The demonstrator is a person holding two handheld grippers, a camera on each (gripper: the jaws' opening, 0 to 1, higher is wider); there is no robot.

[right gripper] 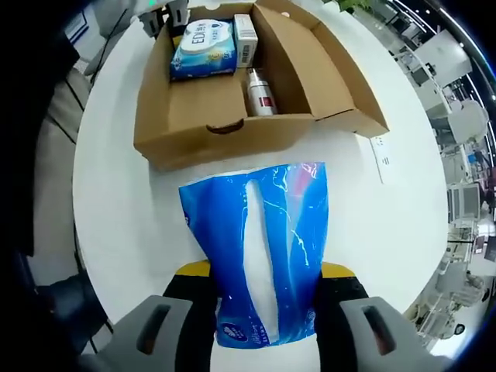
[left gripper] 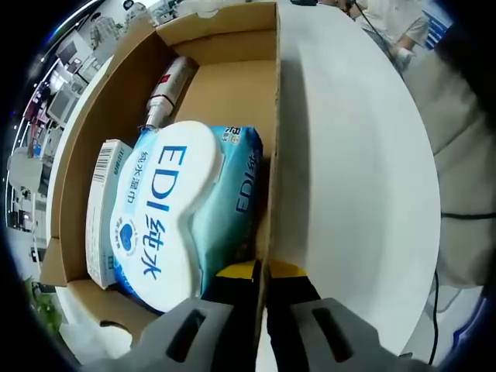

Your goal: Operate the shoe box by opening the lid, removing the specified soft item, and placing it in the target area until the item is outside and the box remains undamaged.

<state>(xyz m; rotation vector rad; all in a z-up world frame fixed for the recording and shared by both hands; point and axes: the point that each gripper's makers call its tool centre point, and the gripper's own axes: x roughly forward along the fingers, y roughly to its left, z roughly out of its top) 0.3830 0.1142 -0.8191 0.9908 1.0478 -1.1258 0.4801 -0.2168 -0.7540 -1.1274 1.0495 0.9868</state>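
My right tongs [right gripper: 267, 310] clamp the blue tissue pack [right gripper: 260, 248] above the tabletop [right gripper: 116, 209], outside the shoe box [right gripper: 225, 116]; my left tongs [left gripper: 260, 310] pinch the box's wall.

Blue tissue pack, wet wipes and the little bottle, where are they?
blue tissue pack [right gripper: 263, 256]: right gripper view, its white middle strip.
wet wipes [left gripper: 167, 209]: left gripper view, its white lid.
little bottle [right gripper: 259, 93]: right gripper view, its body, inside the box.
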